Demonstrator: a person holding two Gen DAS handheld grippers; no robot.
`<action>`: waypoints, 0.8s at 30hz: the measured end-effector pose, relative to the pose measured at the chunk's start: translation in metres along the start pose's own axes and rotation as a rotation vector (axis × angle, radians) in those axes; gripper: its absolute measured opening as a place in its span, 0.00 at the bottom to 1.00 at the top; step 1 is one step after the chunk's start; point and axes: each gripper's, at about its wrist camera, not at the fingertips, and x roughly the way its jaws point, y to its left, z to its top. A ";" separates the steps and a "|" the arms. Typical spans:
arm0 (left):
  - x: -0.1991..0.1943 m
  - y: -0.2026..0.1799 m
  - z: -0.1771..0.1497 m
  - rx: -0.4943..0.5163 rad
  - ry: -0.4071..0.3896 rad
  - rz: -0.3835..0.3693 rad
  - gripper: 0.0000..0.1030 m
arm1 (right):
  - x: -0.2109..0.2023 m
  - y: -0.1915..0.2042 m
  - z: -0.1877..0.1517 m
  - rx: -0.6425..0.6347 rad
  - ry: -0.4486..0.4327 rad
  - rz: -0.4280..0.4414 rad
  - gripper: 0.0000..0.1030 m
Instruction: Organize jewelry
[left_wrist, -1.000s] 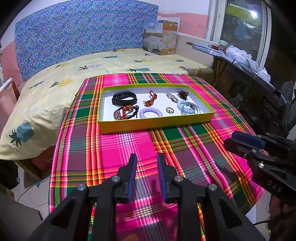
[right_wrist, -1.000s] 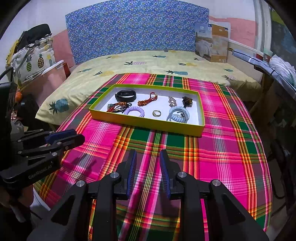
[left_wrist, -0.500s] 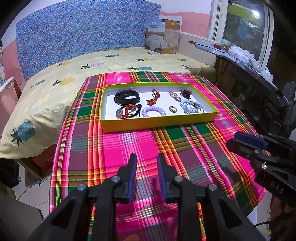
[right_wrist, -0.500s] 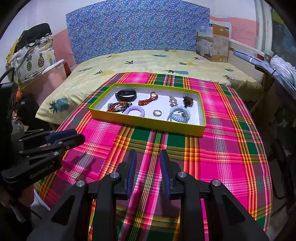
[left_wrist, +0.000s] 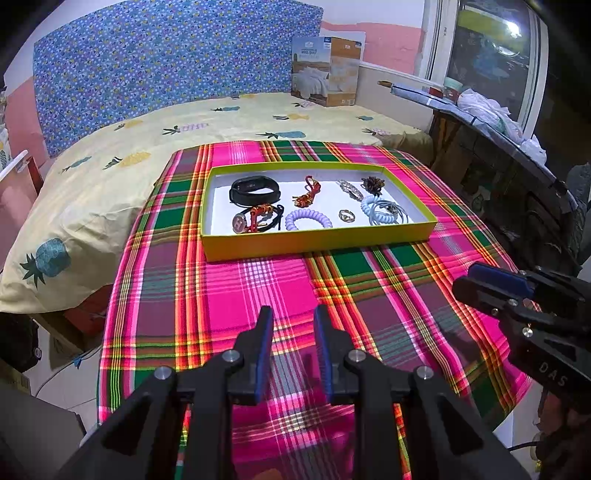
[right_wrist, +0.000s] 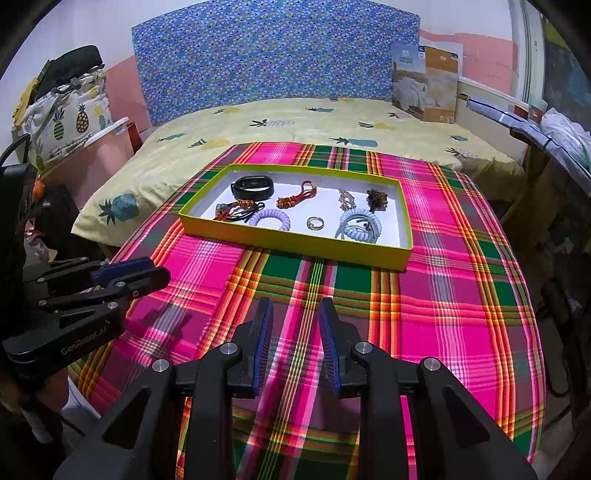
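A yellow-rimmed tray with a white floor sits on the plaid cloth. It holds a black band, a red cord charm, a purple coil tie, a ring, pale blue coil ties, a crystal clip and a brown clip. My left gripper is open and empty, well short of the tray. My right gripper is open and empty, also short of the tray.
The plaid cloth covers a round table beside a bed with a pineapple-print sheet. A boxed quilt stands at the back. A cluttered dark shelf runs along the right. Bags are piled at the left.
Both grippers have drifted slightly; the tray sits a little lower and nearer in the left wrist view. Both stay open and empty.
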 end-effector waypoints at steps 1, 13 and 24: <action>0.000 0.000 0.000 0.001 0.001 0.003 0.23 | 0.000 0.000 0.000 0.001 0.001 0.000 0.25; 0.001 -0.001 -0.002 0.009 0.009 0.009 0.23 | 0.000 0.000 0.000 0.001 0.001 -0.001 0.25; 0.003 -0.002 -0.003 0.009 0.018 0.006 0.23 | 0.001 0.000 0.000 0.001 0.002 0.001 0.25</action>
